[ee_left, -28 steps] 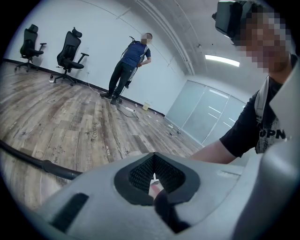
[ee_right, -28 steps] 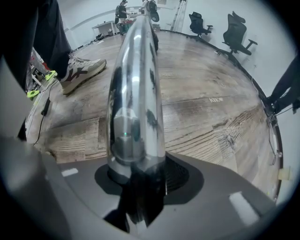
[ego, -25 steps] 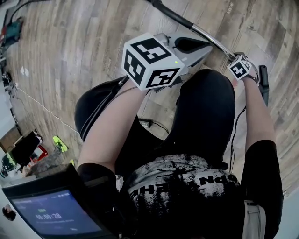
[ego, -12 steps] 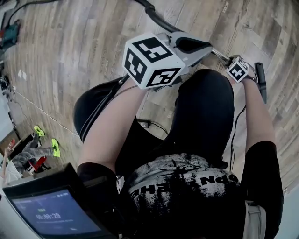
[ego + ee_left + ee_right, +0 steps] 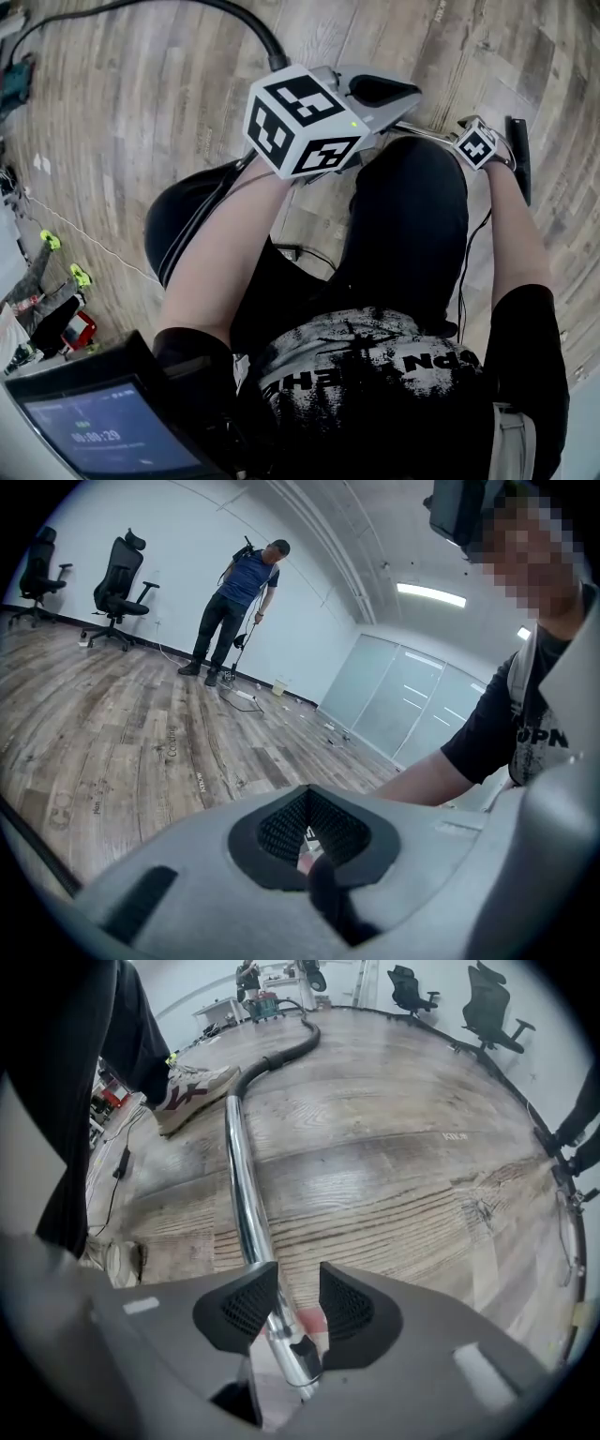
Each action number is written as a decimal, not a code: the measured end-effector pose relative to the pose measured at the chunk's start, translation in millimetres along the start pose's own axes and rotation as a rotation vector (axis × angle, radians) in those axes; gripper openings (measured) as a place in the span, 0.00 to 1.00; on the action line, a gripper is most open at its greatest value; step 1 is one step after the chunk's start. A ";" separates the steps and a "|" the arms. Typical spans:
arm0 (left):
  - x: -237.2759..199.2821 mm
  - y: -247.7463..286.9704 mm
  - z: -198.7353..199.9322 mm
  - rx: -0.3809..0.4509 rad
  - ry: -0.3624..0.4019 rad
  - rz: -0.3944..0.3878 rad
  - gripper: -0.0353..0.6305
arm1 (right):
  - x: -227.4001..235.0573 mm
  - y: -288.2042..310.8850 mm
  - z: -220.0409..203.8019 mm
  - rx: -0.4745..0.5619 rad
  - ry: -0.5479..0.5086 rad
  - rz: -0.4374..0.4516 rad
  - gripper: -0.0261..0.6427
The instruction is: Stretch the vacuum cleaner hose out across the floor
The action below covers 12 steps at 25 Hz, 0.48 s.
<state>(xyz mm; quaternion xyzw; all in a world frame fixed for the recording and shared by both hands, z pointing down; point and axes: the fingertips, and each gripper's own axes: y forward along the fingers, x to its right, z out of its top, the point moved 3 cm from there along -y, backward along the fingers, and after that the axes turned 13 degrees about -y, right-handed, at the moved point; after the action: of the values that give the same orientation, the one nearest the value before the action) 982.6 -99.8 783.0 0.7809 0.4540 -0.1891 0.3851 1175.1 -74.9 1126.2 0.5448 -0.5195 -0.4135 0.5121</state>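
The head view shows the black hose [image 5: 246, 21] curving across the floor [image 5: 141, 112] beyond the left gripper [image 5: 380, 92]. The left gripper view shows that gripper [image 5: 309, 841] pinched together on nothing. Only the right gripper view shows the right gripper [image 5: 292, 1309], its jaws just closing and still slightly apart around the metal tube [image 5: 242, 1185].

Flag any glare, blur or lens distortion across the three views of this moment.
Right gripper view: strong fisheye with a black vignette; the chrome tube carries bright streak highlights but stays sharp. Left gripper view: same curvature, ceiling light slightly blown, close foreground soft. Head view: floor planks bow outward; lighting even, no obvious motion blur.
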 end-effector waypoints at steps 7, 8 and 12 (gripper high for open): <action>-6.4 -2.7 1.3 -0.002 0.003 0.005 0.05 | -8.2 4.0 -11.6 -0.044 0.086 0.020 0.17; -7.2 -3.4 1.9 0.000 0.003 0.006 0.05 | -5.7 3.6 -10.6 -0.042 0.083 -0.001 0.12; -8.4 -5.3 4.7 0.001 0.024 -0.002 0.05 | 1.4 1.7 2.0 0.016 0.104 -0.049 0.05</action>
<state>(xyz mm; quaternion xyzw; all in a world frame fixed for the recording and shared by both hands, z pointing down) 973.9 -106.7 783.2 0.7828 0.4593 -0.1803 0.3791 1173.0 -76.4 1127.7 0.5824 -0.4820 -0.3926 0.5238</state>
